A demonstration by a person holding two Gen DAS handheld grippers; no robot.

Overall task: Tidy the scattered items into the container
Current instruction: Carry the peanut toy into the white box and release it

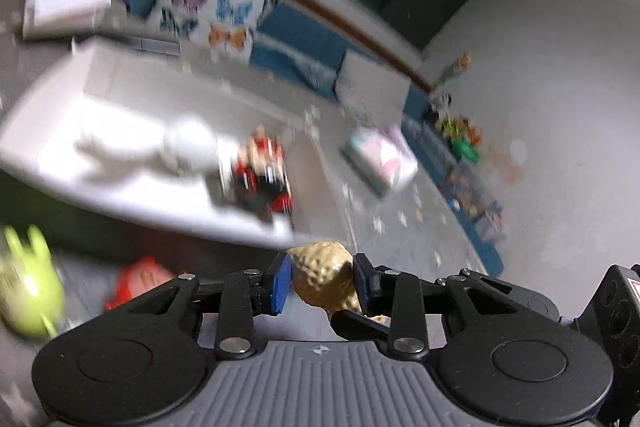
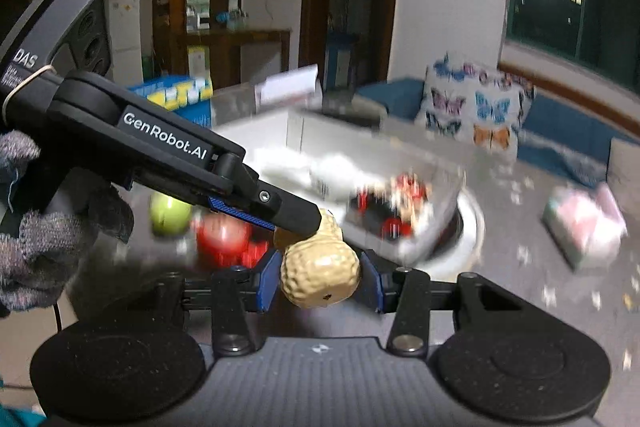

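Note:
A tan peanut-shaped toy [image 1: 323, 274] is held at both ends. My left gripper [image 1: 323, 285] is shut on one lobe; in the right wrist view the left gripper [image 2: 298, 217] reaches in from the left onto the far lobe. My right gripper [image 2: 320, 281] is shut on the near lobe of the peanut toy [image 2: 320, 279]. Behind stands a white container [image 1: 60, 131] holding a white plush [image 1: 176, 147] and a red-and-black toy [image 1: 262, 173]. A green apple toy [image 2: 170, 213] and a red toy [image 2: 220, 237] lie to the left.
A pastel box [image 2: 584, 223] lies on the floor at the right amid scattered bits. A butterfly cushion [image 2: 472, 107] leans on a blue sofa [image 2: 568, 131]. A round white object [image 2: 468, 227] sits behind the container. Both views are motion-blurred.

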